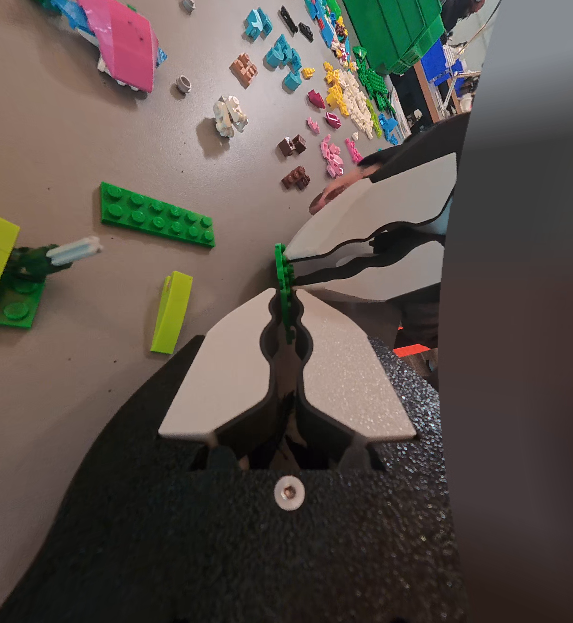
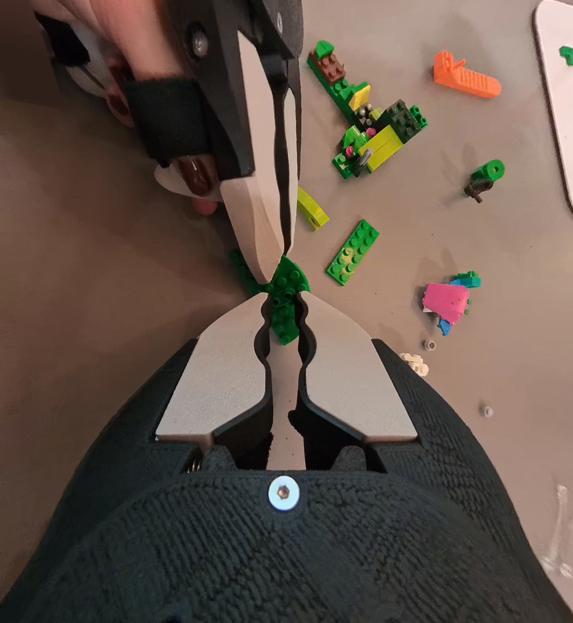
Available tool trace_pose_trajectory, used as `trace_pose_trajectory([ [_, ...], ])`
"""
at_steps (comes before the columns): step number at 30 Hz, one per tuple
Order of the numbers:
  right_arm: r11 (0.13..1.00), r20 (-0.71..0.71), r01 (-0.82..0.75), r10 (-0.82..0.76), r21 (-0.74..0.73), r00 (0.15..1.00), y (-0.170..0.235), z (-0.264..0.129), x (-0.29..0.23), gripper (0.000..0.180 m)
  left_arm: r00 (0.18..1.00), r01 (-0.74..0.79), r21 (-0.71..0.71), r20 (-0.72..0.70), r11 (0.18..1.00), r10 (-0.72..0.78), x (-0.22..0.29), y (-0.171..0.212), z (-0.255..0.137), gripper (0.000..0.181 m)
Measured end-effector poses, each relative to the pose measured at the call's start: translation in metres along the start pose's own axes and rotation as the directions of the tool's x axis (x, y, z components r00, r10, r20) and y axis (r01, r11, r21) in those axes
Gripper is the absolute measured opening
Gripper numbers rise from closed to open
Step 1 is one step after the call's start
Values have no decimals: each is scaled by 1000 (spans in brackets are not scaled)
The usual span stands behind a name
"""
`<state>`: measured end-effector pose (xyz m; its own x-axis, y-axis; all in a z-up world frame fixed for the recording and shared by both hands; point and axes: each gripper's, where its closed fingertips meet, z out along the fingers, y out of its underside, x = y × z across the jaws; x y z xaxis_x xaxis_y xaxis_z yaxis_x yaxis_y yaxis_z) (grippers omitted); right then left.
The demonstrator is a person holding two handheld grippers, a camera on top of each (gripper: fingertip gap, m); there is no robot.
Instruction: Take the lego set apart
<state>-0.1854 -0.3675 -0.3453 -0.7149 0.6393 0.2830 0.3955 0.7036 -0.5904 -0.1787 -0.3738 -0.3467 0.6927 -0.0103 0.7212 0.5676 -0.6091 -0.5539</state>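
While both grippers hold the same green plates (image 1: 284,290) above the bench (image 1: 76,135), the left gripper (image 1: 285,293) and the right gripper (image 2: 282,296) have their jaws clenched on opposite ends, probably to pull the joined plates apart. The green bin (image 1: 396,30) at the far edge hides its contents; loose bricks lie beside it.

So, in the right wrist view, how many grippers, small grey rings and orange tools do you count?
Grippers: 2, left gripper and right gripper
Grey rings: 2
Orange tool: 1
Total: 5
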Motion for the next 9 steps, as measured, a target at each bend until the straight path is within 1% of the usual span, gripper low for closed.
trace_pose_trajectory([
  [1, 1000, 16, -6, 6, 15, 1000, 0, 0, 0, 11, 1000, -1, -1, -3, 1000, 1, 0, 0, 0, 5],
  [5, 995, 99, -44, 34, 95, 994, -1, -1, -2, 10, 1000, -6, -5, -9, 1000, 6, 1, 1, 0, 5],
  [9, 986, 155, -87, 65, 139, 986, -1, -2, -2, 10, 1000, -8, -6, -10, 1000, 8, 2, 1, 0, 6],
])
